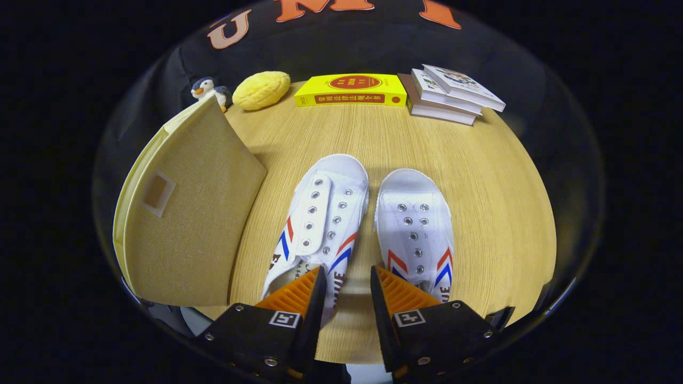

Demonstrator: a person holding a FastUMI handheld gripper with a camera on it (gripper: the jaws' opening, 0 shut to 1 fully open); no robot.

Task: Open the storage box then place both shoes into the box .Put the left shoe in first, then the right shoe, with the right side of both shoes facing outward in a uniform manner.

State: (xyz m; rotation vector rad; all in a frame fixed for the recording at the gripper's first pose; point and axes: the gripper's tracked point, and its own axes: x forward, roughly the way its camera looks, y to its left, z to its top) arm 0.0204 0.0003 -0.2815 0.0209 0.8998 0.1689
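Two white canvas shoes with red and blue stripes lie side by side on the wooden table, toes pointing away from me. The left shoe (319, 221) is just ahead of my left finger and the right shoe (415, 226) just ahead of my right finger. My gripper (347, 277) hovers above their heels, open, with only bare table in the gap between its fingers. The beige fabric storage box (187, 213) stands left of the shoes, its lid closed with a small tab on the front.
Along the back of the table (496, 192) sit a penguin plush (205, 89), a yellow round plush (261, 89), a yellow book (349, 89) and a stack of white books (448, 93). Bare wood lies between the shoes and the books.
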